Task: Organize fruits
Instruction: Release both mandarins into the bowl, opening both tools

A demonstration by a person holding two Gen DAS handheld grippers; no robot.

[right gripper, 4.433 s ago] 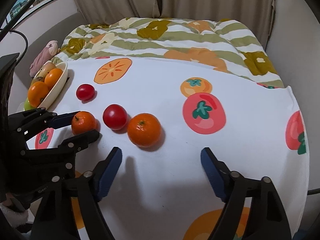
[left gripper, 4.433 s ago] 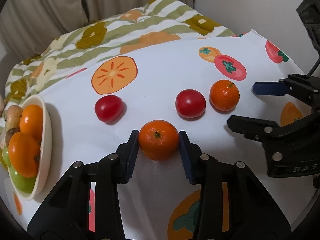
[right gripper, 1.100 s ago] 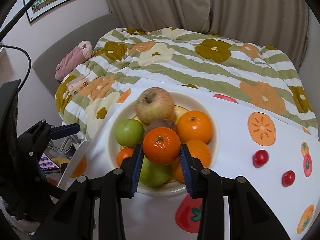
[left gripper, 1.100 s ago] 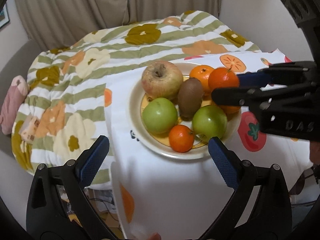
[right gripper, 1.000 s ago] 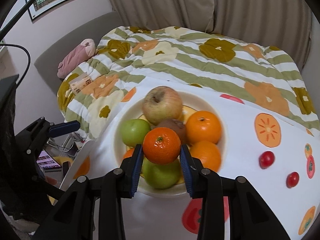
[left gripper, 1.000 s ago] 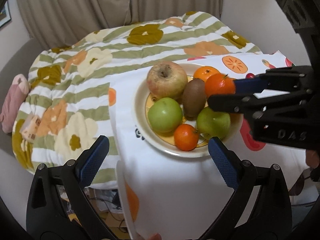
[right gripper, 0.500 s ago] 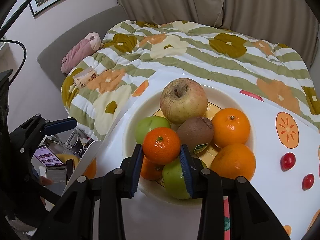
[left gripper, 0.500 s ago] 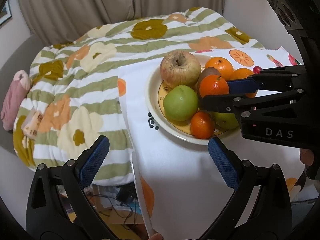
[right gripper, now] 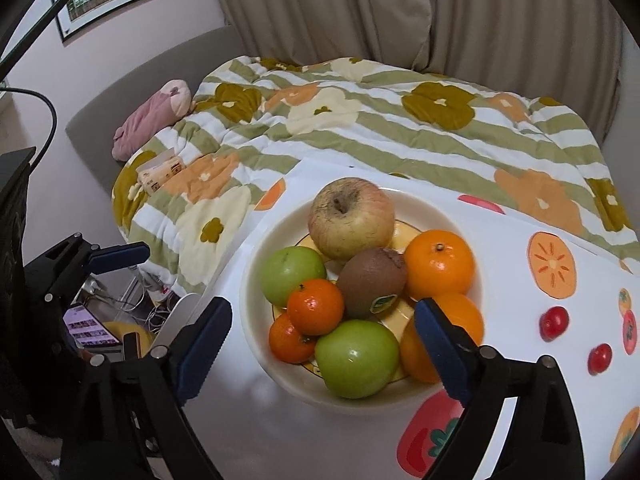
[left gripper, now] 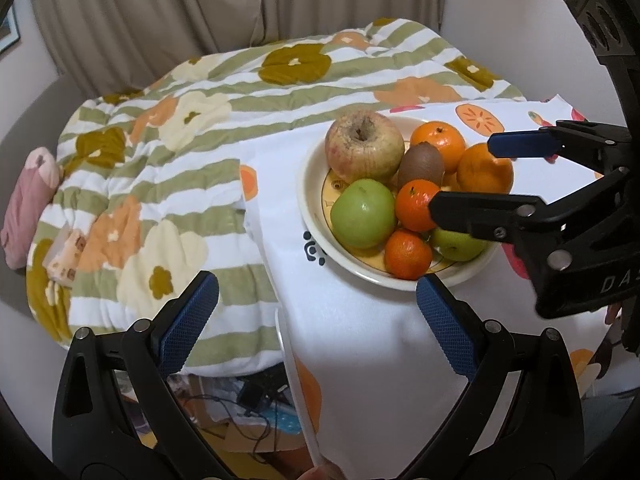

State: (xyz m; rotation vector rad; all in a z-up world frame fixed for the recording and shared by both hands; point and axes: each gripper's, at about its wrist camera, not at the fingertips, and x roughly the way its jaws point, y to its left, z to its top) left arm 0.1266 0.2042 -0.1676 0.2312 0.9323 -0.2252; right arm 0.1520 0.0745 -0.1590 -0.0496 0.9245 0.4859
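A cream bowl [right gripper: 247, 292] [left gripper: 309, 184] holds a reddish apple [right gripper: 350, 216], two green apples, a kiwi [right gripper: 372, 284], two oranges and two tangerines. My right gripper [right gripper: 320, 344] [left gripper: 460, 176] hovers over the bowl's near side, its jaws opening. The upper tangerine [right gripper: 316, 306] [left gripper: 416, 206] lies on the pile between the blue pads, which stand clear of it. My left gripper [left gripper: 314, 300] is open and holds nothing, just short of the bowl over the tablecloth's edge. Two cherry tomatoes [right gripper: 554, 322] lie on the cloth to the right.
The white fruit-print tablecloth [right gripper: 520, 240] ends at the table's left edge, with cables and a lit screen [right gripper: 86, 330] on the floor below. Behind is a striped floral quilt [right gripper: 360, 120] with a pink plush [right gripper: 152, 120].
The right gripper's jaws were shut on the tangerine and now stand wide apart. The tangerine has come down onto the fruit pile in the bowl. The left gripper stays open.
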